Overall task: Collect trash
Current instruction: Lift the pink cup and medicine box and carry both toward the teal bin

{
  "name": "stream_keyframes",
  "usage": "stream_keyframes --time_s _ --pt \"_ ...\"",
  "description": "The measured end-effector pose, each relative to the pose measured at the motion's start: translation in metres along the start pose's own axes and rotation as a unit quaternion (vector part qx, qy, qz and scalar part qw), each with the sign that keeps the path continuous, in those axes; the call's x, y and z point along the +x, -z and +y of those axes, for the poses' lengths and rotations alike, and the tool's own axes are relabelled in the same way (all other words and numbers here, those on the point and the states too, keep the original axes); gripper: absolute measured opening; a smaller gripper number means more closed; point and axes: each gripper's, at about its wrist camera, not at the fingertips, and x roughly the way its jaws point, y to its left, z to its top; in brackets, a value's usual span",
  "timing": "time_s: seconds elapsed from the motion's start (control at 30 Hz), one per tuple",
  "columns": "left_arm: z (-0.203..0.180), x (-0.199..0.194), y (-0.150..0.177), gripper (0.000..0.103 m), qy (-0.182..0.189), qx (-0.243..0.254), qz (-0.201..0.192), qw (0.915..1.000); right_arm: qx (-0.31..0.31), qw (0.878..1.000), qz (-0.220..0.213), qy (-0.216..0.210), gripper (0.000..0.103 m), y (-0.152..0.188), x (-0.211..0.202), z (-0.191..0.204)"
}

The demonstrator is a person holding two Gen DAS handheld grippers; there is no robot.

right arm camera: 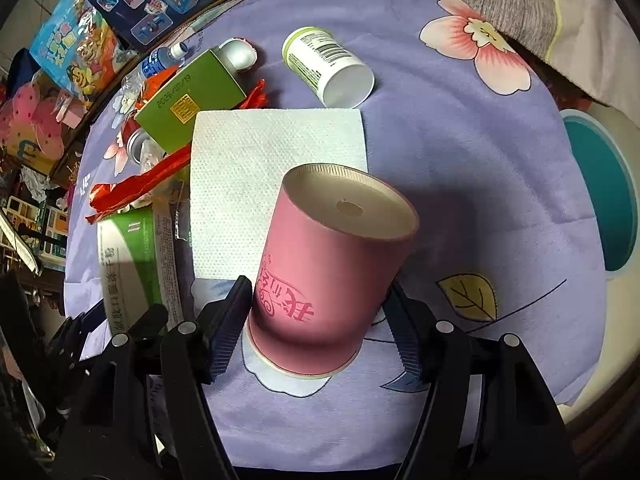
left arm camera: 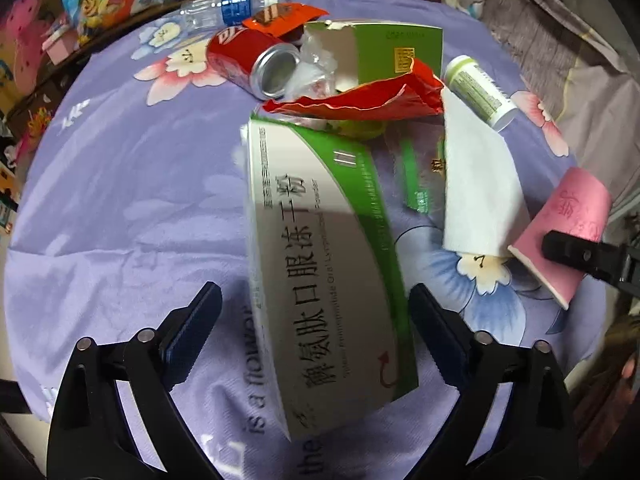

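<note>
Two grippers are used: the pink cup (right arm camera: pixel 328 272) is squeezed gently by the right gripper (right arm camera: pixel 316 320); the left gripper (left arm camera: pixel 316 320) is spread wide around the white box (left arm camera: pixel 320 272).

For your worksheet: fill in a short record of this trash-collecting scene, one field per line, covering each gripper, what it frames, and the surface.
left gripper: open, fingers either side of the green-and-white box
right gripper: fingers flank the pink paper cup, which is upside down; grip unclear
beside cup: white paper towel
surface: purple floral cloth
</note>
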Motion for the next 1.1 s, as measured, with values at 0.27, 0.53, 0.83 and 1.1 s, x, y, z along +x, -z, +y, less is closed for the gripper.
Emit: stream_keyframes --time_s 0.27,0.53,0.83,1.1 --pt "0.001 -0.018 -0.005 0.052 0.024 0.013 -0.003 0.9996 0.004 1.0 -0.005 -0.024 0.064 -0.001 -0.004 -0.012" --pt "-0.007 -0.002 -0.007 0.062 0.045 0.002 0.031 0.9985 0.002 1.0 -0.006 -0.03 0.064 0.002 -0.004 -0.017" --pt "-0.046 -0.017 -0.005 0.036 0.077 0.069 0.01 0.9946 0.02 0.999 -0.018 -0.036 0.064 0.002 -0.01 -0.04" --pt "-0.053 -0.019 -0.005 0.033 0.065 0.073 0.01 0.9951 0.014 0.998 -0.039 -0.056 0.062 0.002 -0.024 -0.044"
